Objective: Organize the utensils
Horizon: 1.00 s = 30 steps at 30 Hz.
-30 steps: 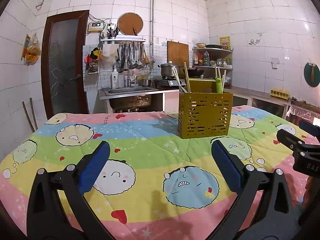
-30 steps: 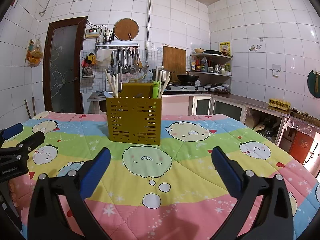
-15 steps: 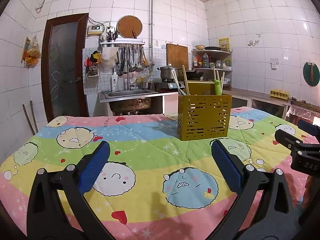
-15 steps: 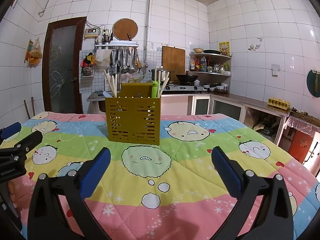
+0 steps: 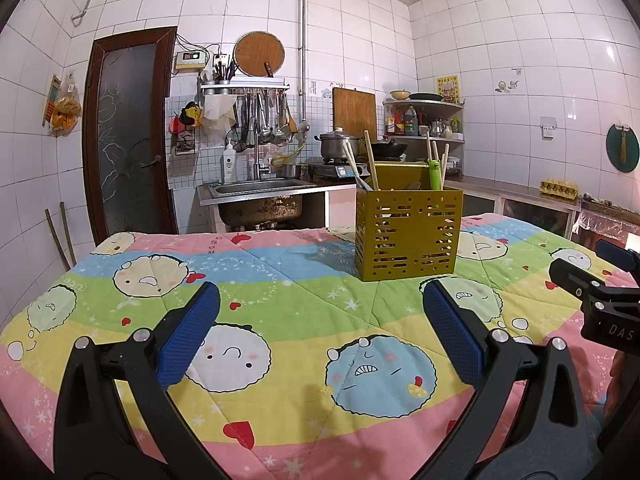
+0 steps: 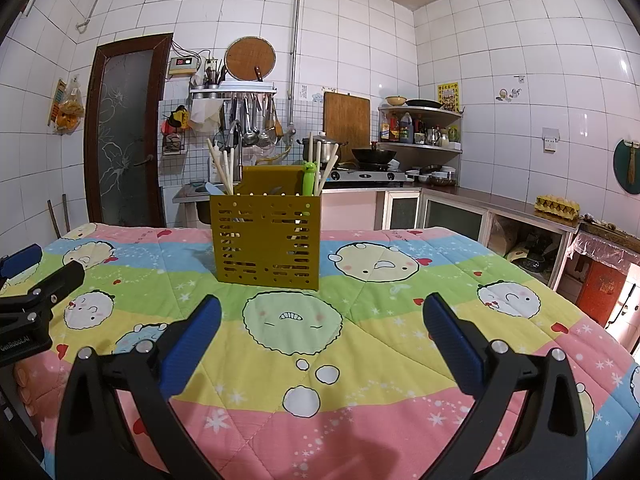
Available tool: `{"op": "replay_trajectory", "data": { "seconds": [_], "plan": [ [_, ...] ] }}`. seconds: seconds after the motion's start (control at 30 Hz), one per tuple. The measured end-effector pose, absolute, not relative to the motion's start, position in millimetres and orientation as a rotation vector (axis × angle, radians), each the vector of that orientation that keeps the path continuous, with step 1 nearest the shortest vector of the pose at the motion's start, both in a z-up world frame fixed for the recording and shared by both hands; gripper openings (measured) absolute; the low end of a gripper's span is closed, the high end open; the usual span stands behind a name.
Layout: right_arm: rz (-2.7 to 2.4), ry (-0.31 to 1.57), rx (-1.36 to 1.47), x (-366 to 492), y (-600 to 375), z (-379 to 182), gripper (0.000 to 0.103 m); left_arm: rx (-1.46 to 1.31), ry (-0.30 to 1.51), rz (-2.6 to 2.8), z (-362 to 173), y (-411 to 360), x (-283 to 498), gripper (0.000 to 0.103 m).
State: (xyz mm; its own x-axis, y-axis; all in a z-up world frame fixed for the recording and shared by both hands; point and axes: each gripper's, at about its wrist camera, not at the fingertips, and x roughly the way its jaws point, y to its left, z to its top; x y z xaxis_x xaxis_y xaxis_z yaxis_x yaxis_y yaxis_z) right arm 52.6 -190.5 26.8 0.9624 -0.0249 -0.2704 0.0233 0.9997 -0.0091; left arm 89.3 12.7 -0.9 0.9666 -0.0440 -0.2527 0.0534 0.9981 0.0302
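A mustard-yellow slotted utensil holder [image 5: 408, 234] stands upright on the quilt-covered table, also in the right wrist view [image 6: 267, 240]. Wooden chopsticks [image 5: 370, 166] and a green-handled utensil [image 5: 434, 174] stick out of it; they show in the right wrist view as chopsticks [image 6: 224, 168] and green handle [image 6: 308, 178]. My left gripper [image 5: 320, 336] is open and empty, low over the table's near side. My right gripper [image 6: 320, 338] is open and empty, also in front of the holder. Each gripper shows at the edge of the other's view.
The table wears a colourful cartoon quilt [image 5: 280, 296]. Behind it are a steel sink [image 5: 260, 192], a stove with pot and wok [image 6: 368, 160], a counter with an egg tray [image 6: 558, 204], hanging ladles and a dark door [image 5: 128, 132].
Both views have tilted up slightly, so the holder sits a little lower and nearer in frame. Both grippers stay open and empty.
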Motion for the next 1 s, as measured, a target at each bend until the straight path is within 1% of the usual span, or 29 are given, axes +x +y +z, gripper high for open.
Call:
{"op": "replay_trajectory", "data": {
  "seconds": [1.0],
  "plan": [
    [-0.025, 0.274, -0.005, 52.4, -190.9, 26.9, 0.099, 0.039, 0.252, -0.05, 1.7, 13.0, 89.3, 0.098]
  ]
}}
